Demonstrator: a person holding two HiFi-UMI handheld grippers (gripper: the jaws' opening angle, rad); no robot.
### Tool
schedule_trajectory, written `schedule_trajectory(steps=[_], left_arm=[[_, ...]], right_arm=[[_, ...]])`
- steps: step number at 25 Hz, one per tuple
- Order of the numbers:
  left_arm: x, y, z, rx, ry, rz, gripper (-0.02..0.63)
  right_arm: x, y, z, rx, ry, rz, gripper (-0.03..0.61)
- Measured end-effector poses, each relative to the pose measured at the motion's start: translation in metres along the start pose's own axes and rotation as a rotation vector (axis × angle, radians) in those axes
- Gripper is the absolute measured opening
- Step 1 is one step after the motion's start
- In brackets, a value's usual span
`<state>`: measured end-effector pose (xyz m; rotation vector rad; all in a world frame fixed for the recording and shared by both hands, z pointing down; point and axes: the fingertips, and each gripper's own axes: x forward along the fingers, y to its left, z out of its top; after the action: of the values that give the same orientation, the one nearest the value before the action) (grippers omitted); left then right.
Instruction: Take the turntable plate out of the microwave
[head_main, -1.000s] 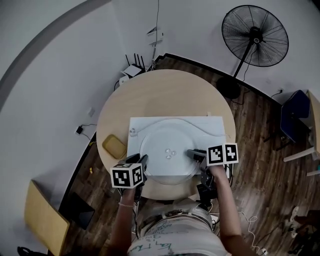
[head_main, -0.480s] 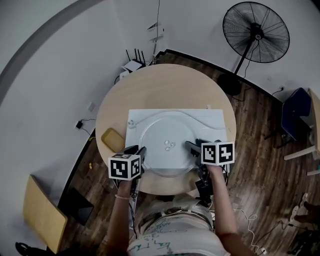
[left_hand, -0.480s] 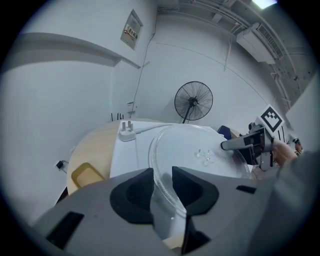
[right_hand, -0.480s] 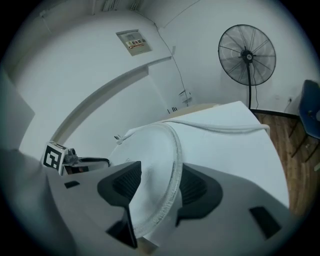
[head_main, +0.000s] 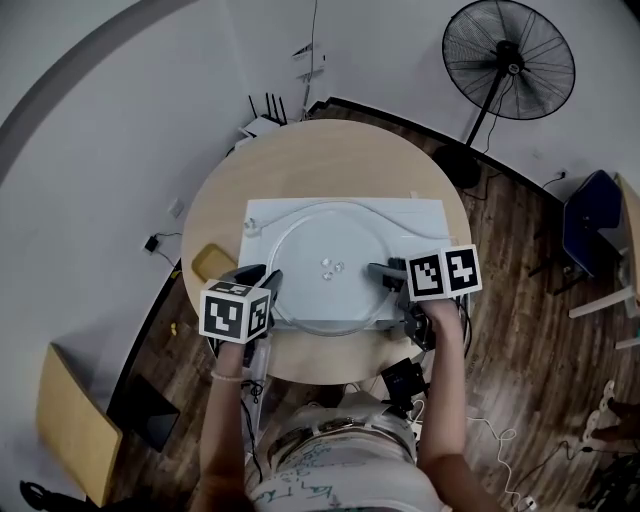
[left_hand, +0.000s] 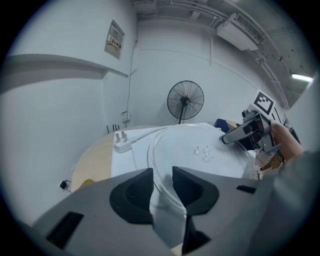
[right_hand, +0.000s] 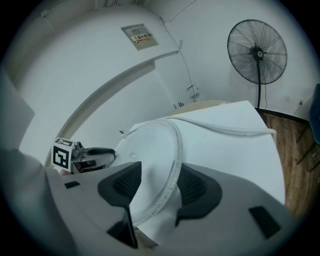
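Note:
The clear glass turntable plate (head_main: 325, 270) lies flat on a white box top (head_main: 420, 215), with three small glass studs at its middle. My left gripper (head_main: 262, 278) is at the plate's left rim. In the left gripper view my left gripper (left_hand: 162, 187) is shut on the rim of the plate (left_hand: 200, 145), which fills the narrow gap between the pads. My right gripper (head_main: 378, 270) is at the right rim. Its jaws have just been opening. In the right gripper view my right gripper (right_hand: 160, 187) straddles the rim of the plate (right_hand: 150, 155) with a gap on the left side.
The white box stands on a round wooden table (head_main: 330, 160). A white plug (left_hand: 122, 142) and its cable lie on the box behind the plate. A yellow pad (head_main: 212, 262) is at the table's left edge. A standing fan (head_main: 508, 60) and a blue chair (head_main: 585, 235) are off to the right.
Both marker cubes have rolled a little while the grippers stayed at the plate's rim. The plate and box now sit slightly higher in the head view.

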<state>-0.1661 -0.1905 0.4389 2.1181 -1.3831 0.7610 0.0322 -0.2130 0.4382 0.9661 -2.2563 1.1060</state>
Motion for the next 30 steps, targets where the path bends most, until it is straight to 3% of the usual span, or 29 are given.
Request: schedule_trajectory(steps=[5,9,11,15,22,30], left_arm=[[0.001,-0.005,0.002,0.030,-0.018,0.011,0.126],[0.003,-0.005,0.002,0.048,-0.018,0.005,0.124],[0.002,-0.005,0.002,0.056,-0.022,0.010,0.124],[0.002,-0.006,0.004,0.065,-0.036,0.017,0.105],[0.000,-0.009,0.006,0.109,-0.056,0.004,0.107],[-0.031,-0.017,0.013,0.129,-0.214,0.032,0.112]], right_arm=[[-0.004,-0.002,0.001,-0.044,0.043,0.015,0.221],[-0.004,-0.004,-0.001,-0.095,0.028,-0.039,0.248],[-0.005,-0.007,-0.003,-0.129,0.026,-0.092,0.255],[-0.013,-0.012,-0.001,-0.292,0.028,-0.255,0.249],[-0.022,-0.008,-0.003,-0.306,-0.102,-0.271,0.249],[-0.048,0.008,-0.011,-0.339,-0.309,-0.240,0.228]])
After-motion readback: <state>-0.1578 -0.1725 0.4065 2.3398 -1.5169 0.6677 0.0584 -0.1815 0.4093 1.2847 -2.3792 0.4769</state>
